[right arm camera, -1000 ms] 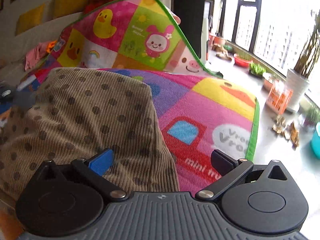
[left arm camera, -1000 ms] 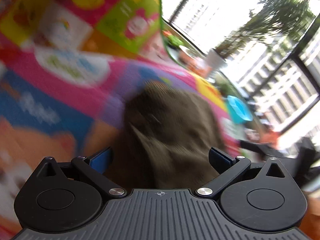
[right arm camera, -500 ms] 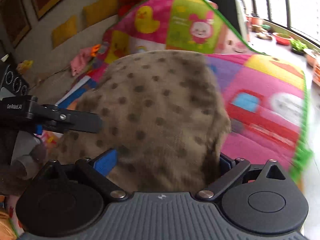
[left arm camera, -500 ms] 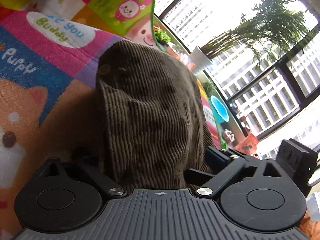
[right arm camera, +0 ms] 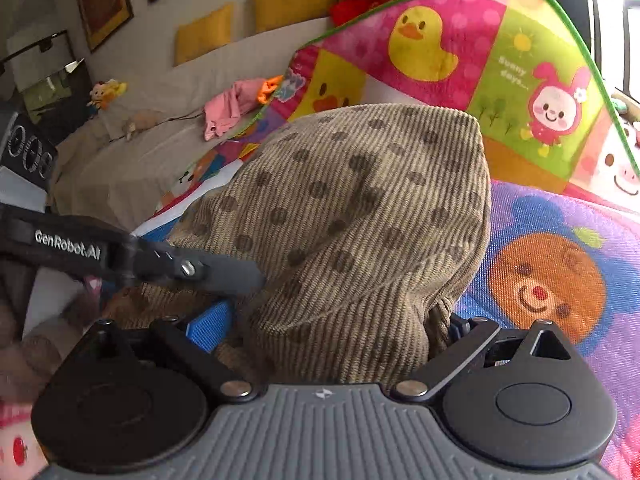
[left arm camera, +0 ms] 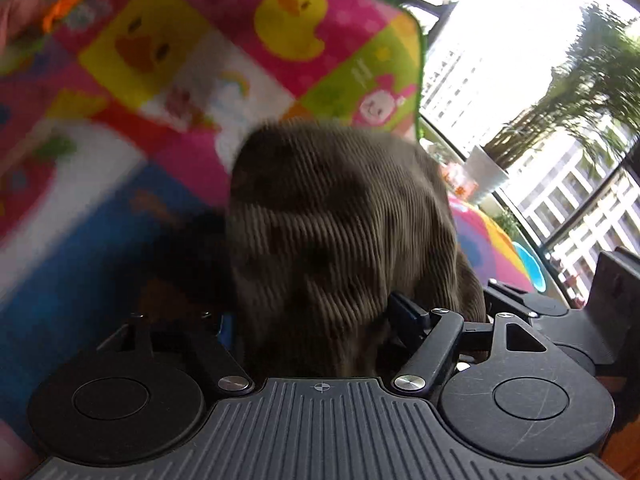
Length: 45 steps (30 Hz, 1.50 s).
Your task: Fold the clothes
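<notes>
A brown corduroy garment (right arm camera: 360, 216) with darker dots is held up off the colourful play mat (right arm camera: 560, 264), bunched between both tools. In the right wrist view, the right hand-held gripper (right arm camera: 340, 332) is seen clamped on the lower edge of the cloth, which rises toward 12 o'clock and drapes over itself. The left hand-held gripper (left arm camera: 312, 320) is likewise closed on a gathered edge of the same garment (left arm camera: 340, 232), its blue pad half buried in the fabric. Its arm is seen at 9 o'clock in the right view, just beside the cloth. The two grips sit close together, probably so that one edge can be carried over as a fold. The raised flap of the mat stands behind at 12 o'clock. A pink garment (right arm camera: 228, 108) lies farther off at 11 o'clock.
</notes>
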Tool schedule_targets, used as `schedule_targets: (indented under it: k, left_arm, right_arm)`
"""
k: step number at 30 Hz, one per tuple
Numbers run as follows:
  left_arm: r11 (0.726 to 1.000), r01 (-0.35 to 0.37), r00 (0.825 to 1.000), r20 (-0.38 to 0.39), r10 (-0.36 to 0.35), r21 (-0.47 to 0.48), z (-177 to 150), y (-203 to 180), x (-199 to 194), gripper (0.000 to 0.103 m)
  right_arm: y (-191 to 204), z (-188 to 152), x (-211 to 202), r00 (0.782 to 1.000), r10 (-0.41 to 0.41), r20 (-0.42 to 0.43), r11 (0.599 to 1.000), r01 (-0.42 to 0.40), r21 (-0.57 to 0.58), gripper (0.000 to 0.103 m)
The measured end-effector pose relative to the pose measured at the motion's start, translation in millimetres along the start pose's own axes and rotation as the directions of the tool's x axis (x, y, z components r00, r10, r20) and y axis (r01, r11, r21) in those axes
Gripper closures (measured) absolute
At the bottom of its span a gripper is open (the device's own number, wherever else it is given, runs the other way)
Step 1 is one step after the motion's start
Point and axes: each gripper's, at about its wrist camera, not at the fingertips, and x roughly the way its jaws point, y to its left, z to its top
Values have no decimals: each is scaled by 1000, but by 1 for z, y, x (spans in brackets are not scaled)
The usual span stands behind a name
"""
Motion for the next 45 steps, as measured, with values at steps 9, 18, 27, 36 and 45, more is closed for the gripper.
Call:
schedule_targets:
  k: [9,18,27,36,45]
  left_arm:
    - [990,-107,987,131,95,91,50,5,-4,7]
    - [966,-203,979,42,199,159,61,7,50,3]
    - [965,-200,980,47,195,168,60,9,60,0]
    - [963,-217,974,94,204,162,49,-2,35,0]
    - [953,-196,980,12,199,229,-5,-5,-1,0]
  right_arm:
    - [-40,24,-68,988,-120,96,992,116,50,2]
    - [-40,91,33,902,-419,101,893,430,-130,0]
    - [-41,66,17,898,-439,45,892,441,-99,0]
    - [-33,18,-5,927,-376,-18,927,375,-26,0]
    - [-19,-25,-53,951,-310,-17,951,309,-23,0]
